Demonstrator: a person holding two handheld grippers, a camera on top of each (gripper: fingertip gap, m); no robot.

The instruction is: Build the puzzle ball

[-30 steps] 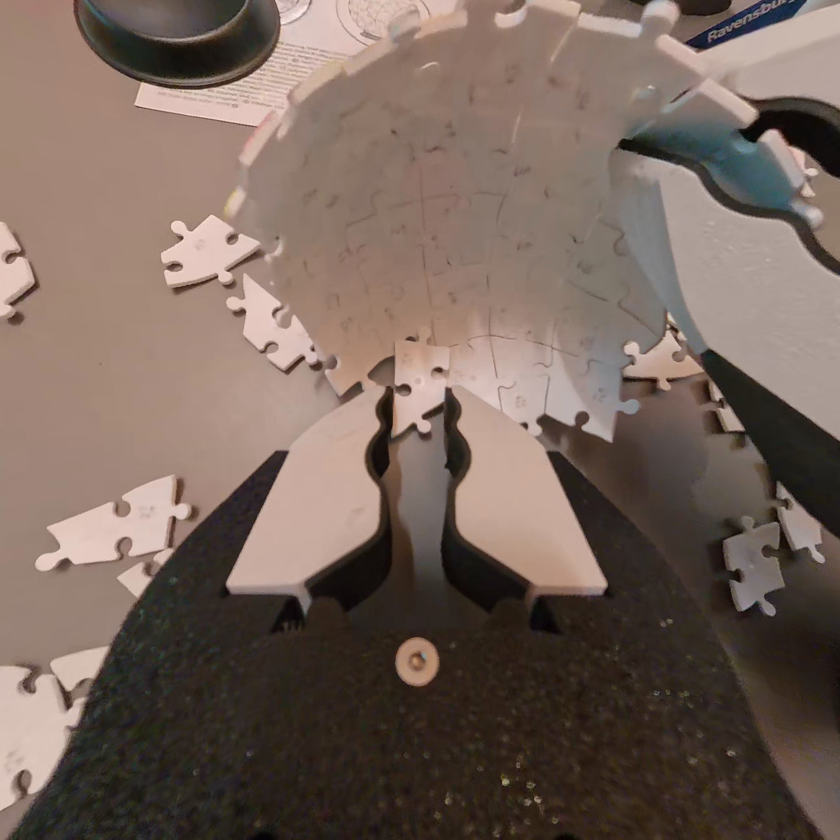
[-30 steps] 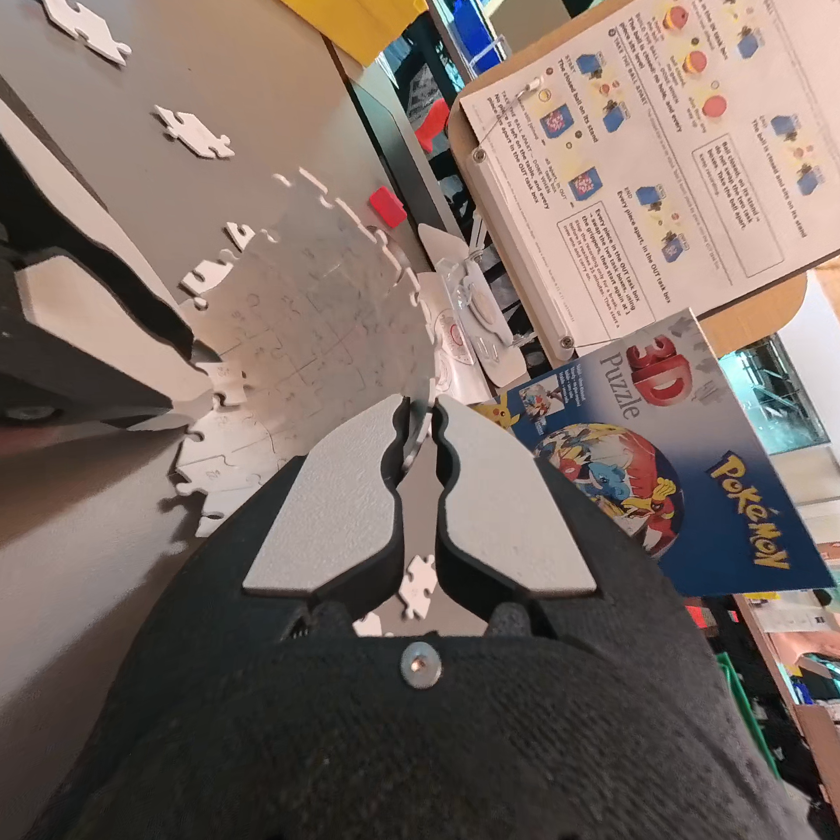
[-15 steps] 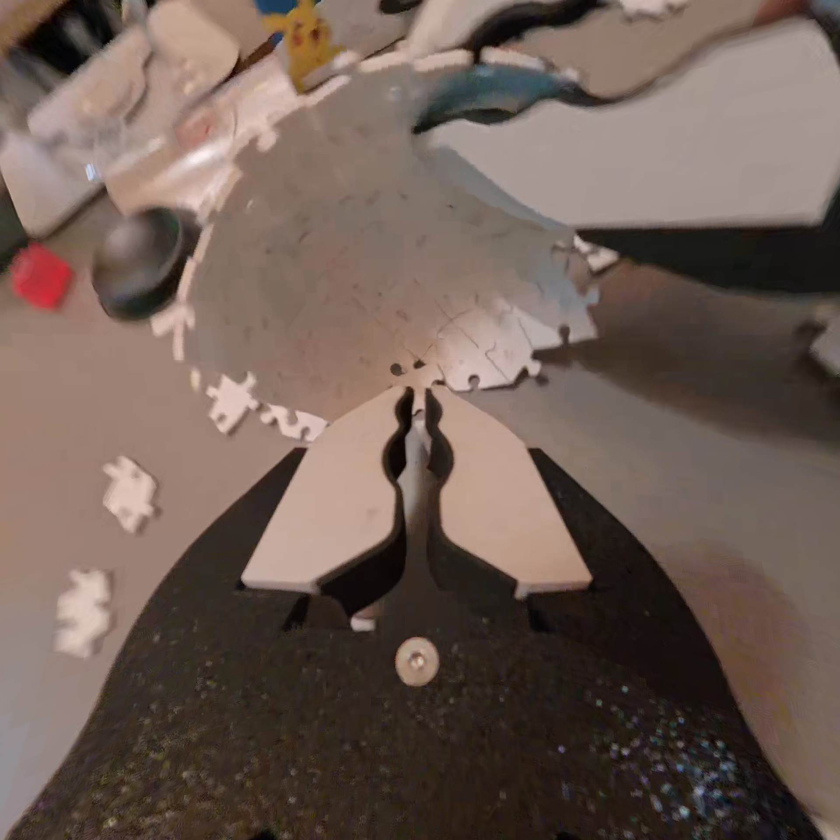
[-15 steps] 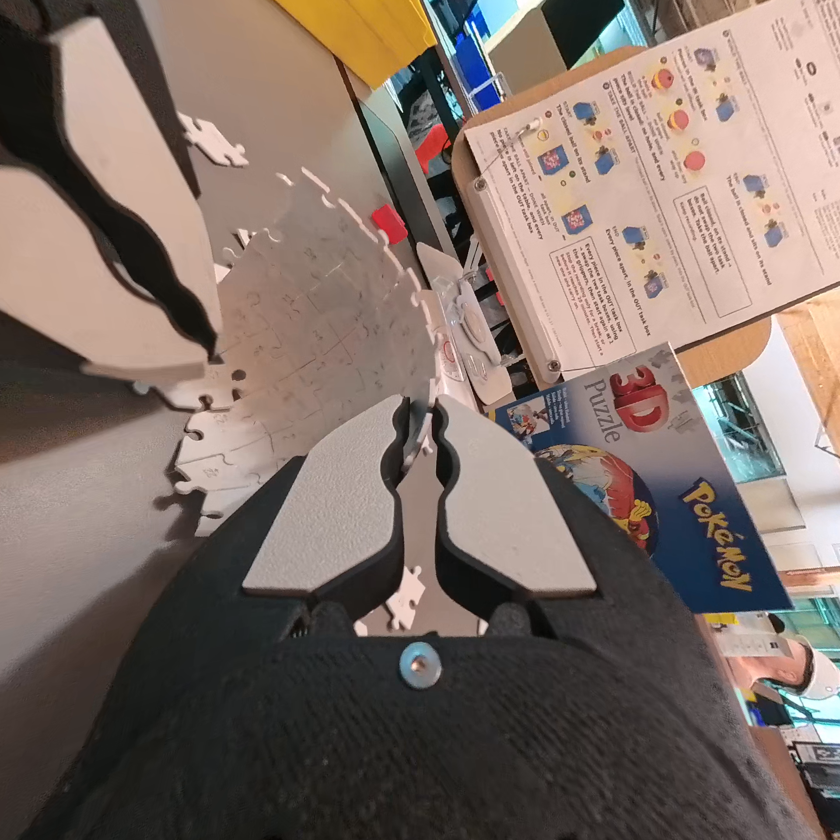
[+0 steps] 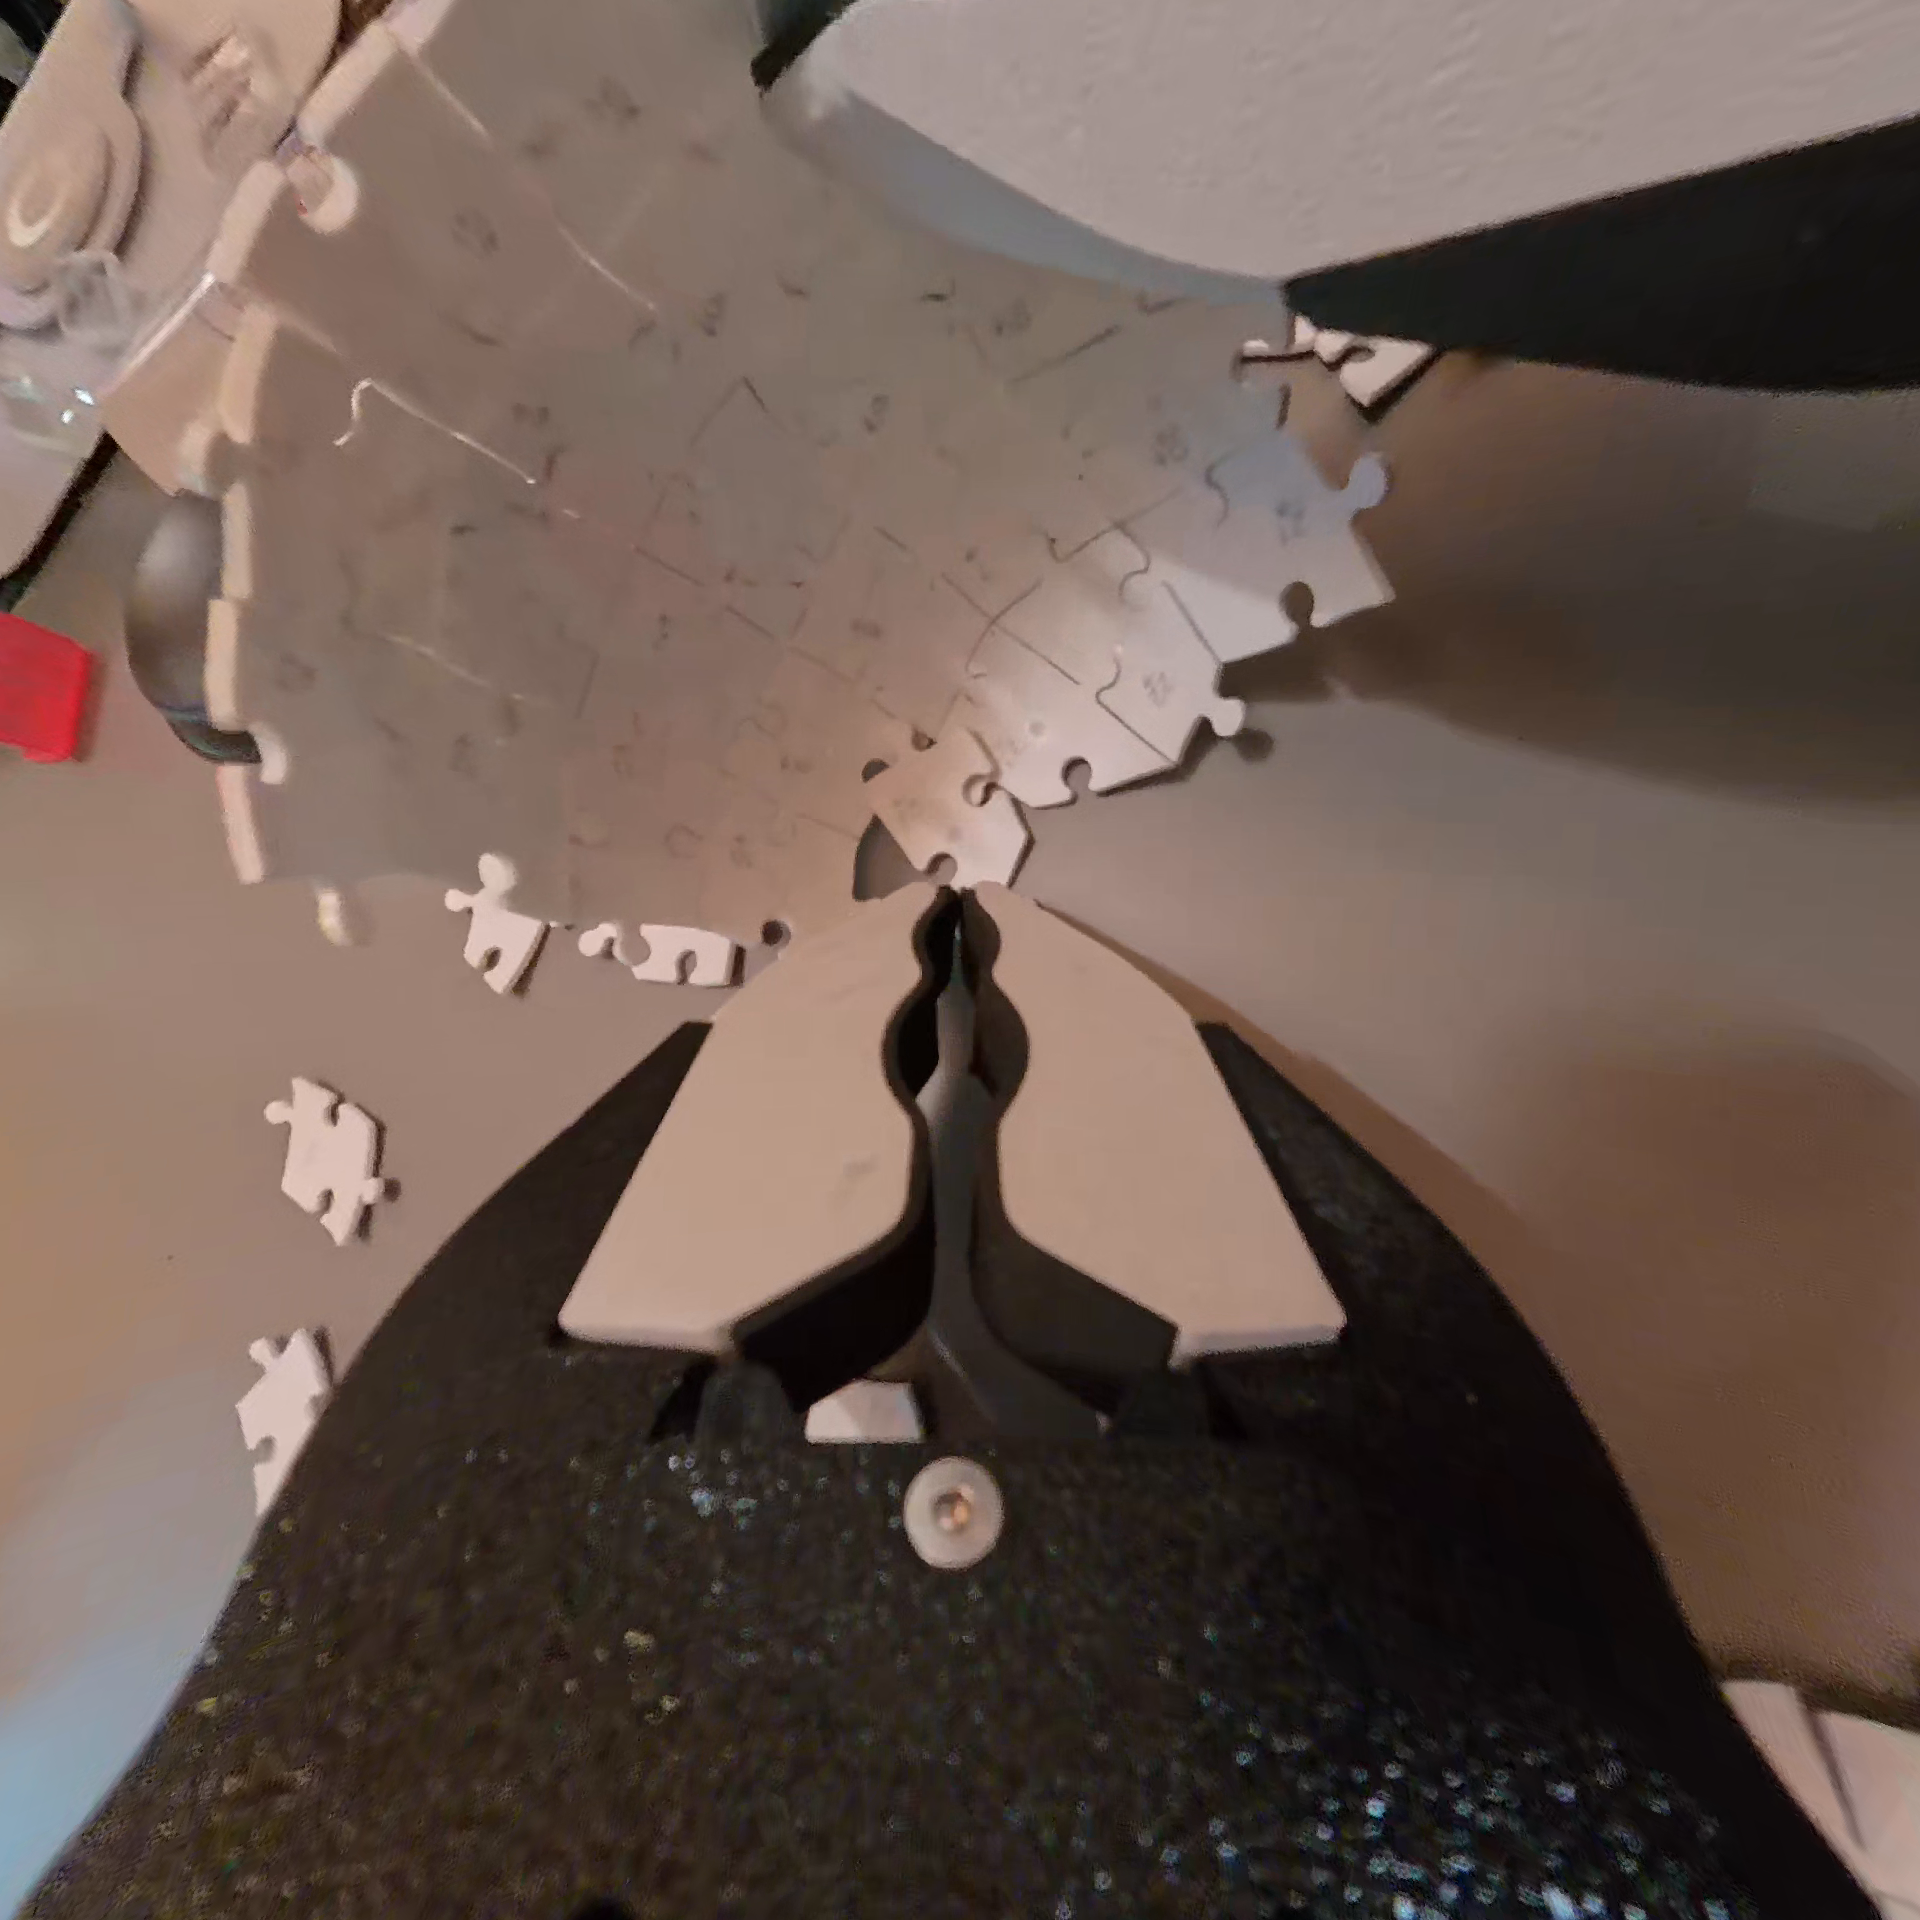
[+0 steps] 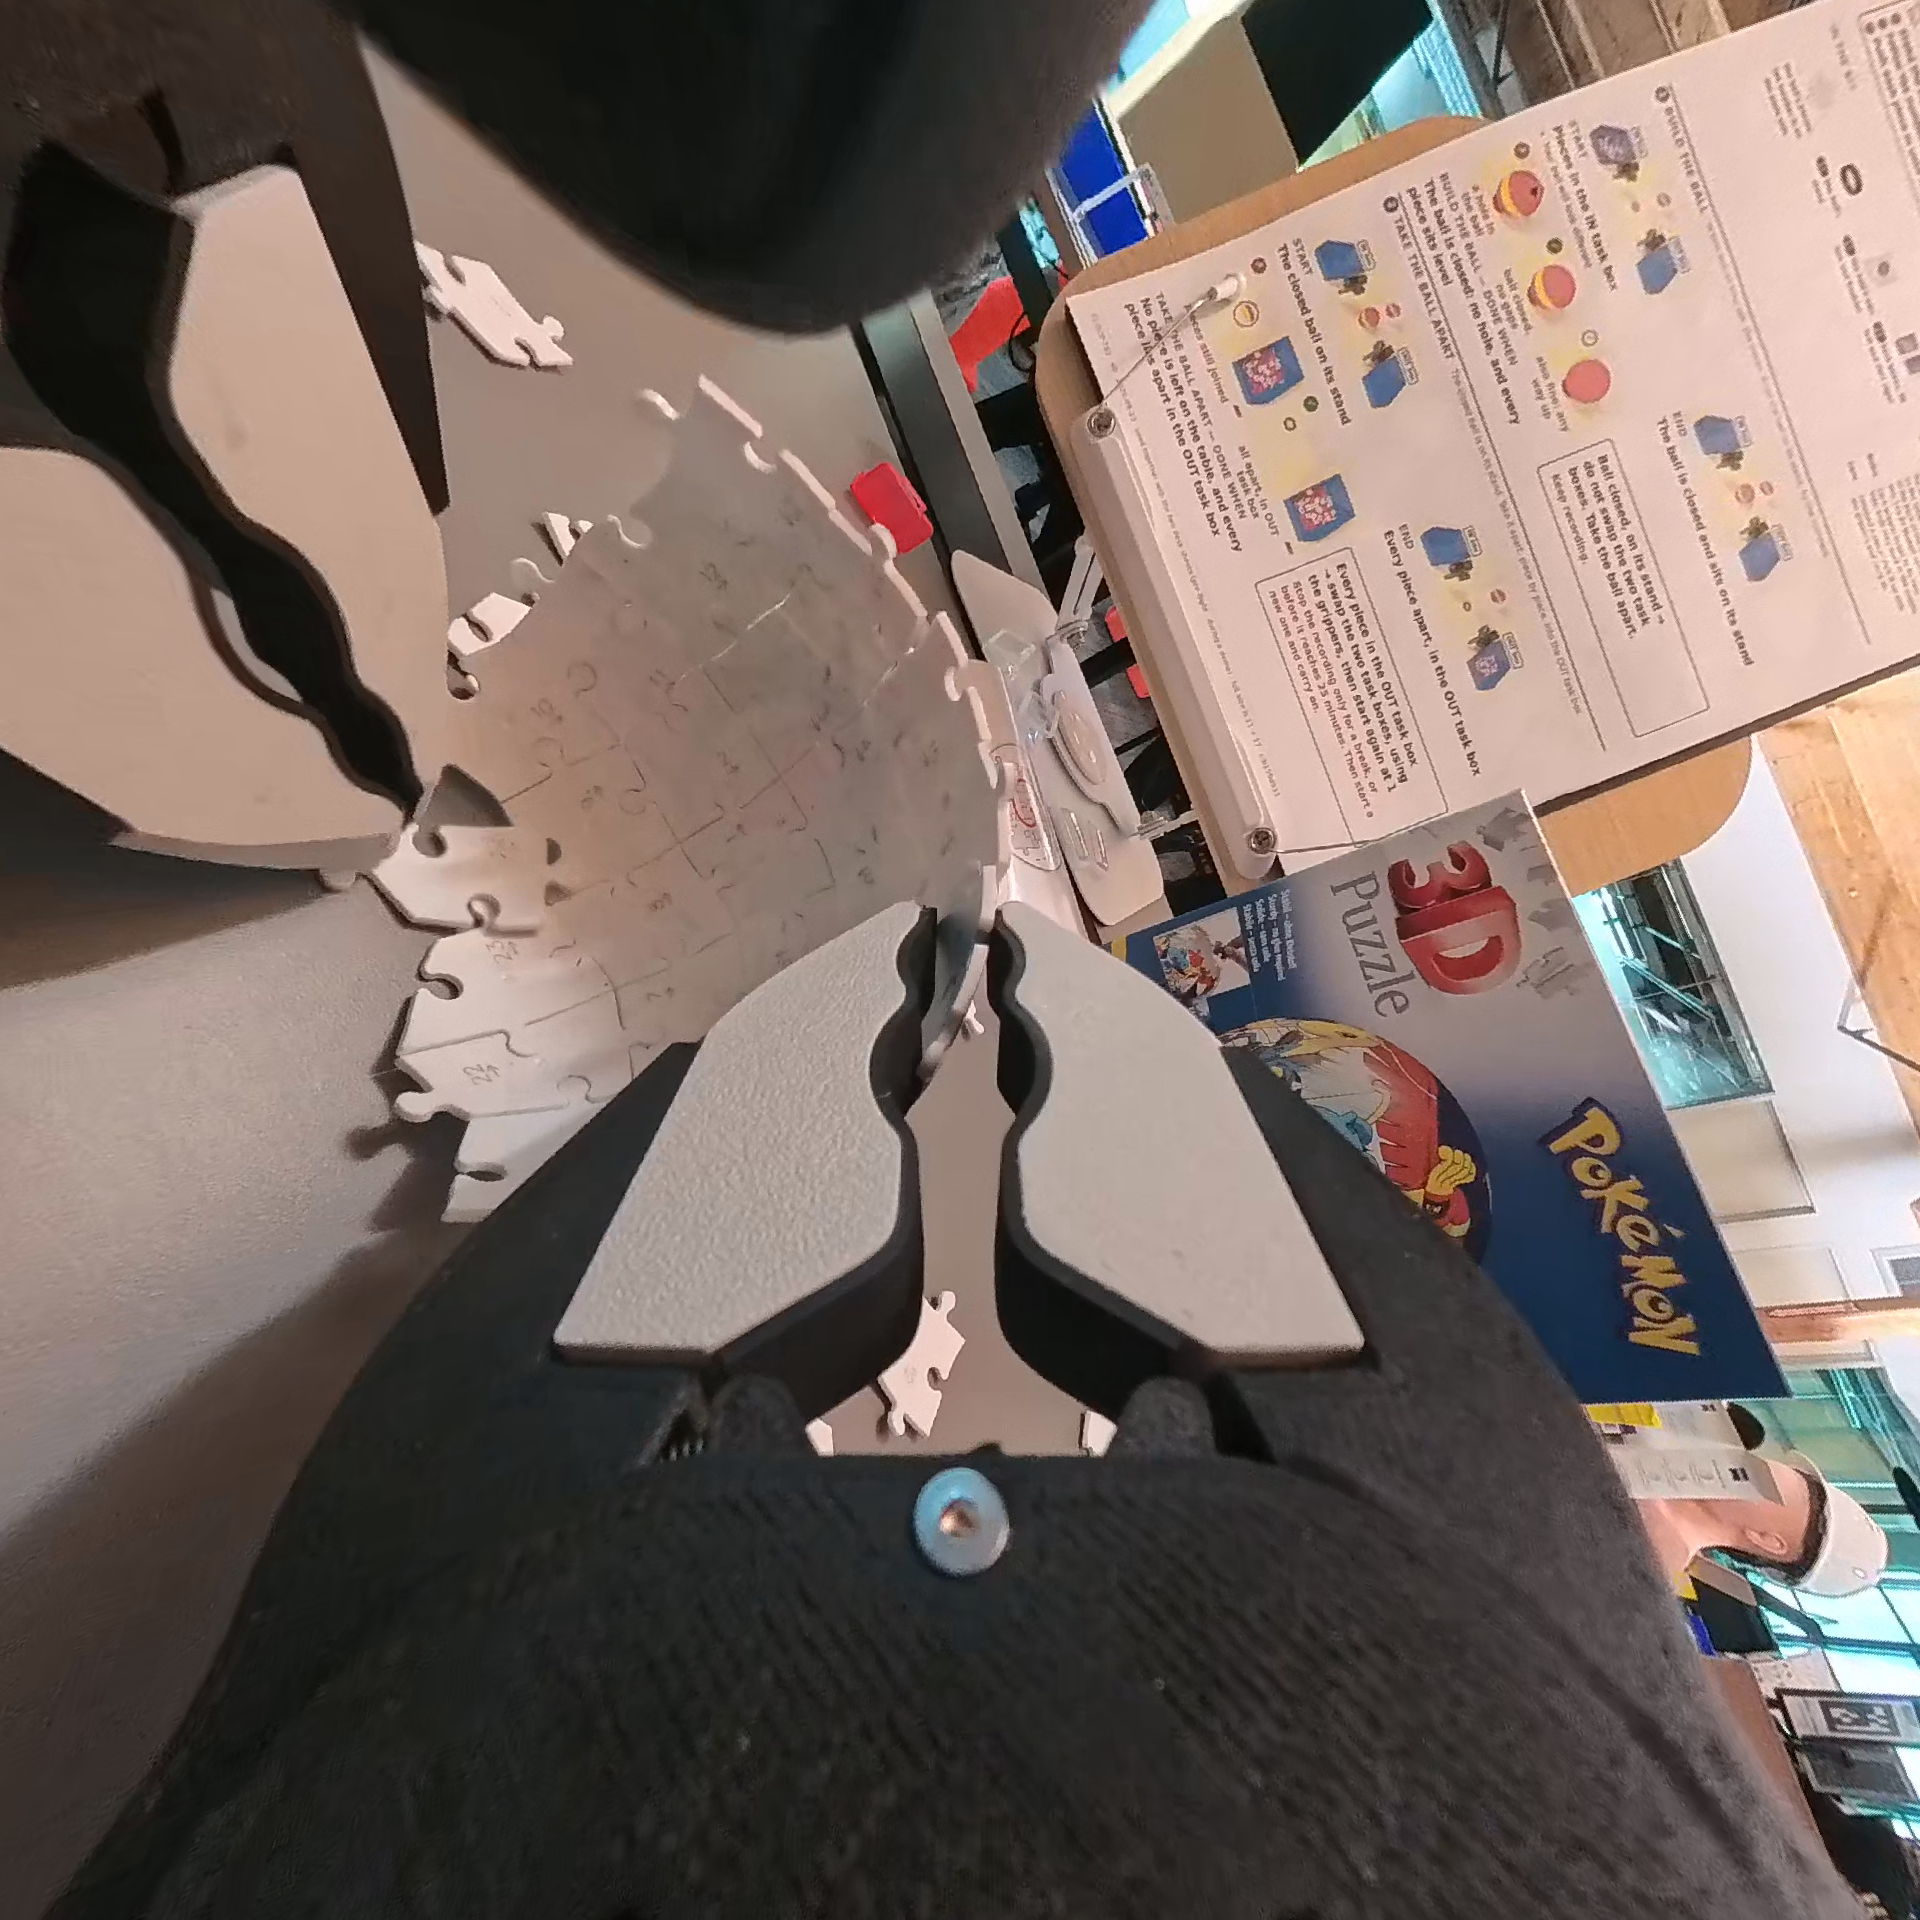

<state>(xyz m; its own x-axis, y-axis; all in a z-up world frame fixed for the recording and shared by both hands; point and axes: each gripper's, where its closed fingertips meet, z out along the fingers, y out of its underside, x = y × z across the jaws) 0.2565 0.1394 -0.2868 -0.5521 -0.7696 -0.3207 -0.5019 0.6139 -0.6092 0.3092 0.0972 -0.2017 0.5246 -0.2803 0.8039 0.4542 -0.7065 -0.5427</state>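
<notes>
A curved white shell of joined puzzle pieces [image 5: 623, 520] stands over the grey table [image 5: 1507, 883]. My left gripper [image 5: 958, 902] is shut. Its fingertips touch the lower edge of one puzzle piece [image 5: 951, 810], which is tilted out of the shell's rim and leaves a small hole beside it. In the right wrist view, the left gripper [image 6: 410, 816] meets that piece [image 6: 468, 873] at the shell's [image 6: 727, 727] left edge. My right gripper [image 6: 961, 961] is shut on the shell's near rim. One of its fingers [image 5: 1247, 125] fills the top right of the left wrist view.
Loose white pieces [image 5: 332, 1153] lie on the table to the left. A red block [image 6: 888, 509] and clear packaging [image 6: 1070, 727] sit at the table's far edge. A blue puzzle box [image 6: 1455, 1091] and a board with a printed sheet [image 6: 1507, 416] stand beyond. About 11 cm separates my left fingertips from my right.
My left jaws stood open around the rim piece, then turned and closed fully. That piece now sits tilted out of the shell, ahead of the tips. My right gripper kept its hold on the shell.
</notes>
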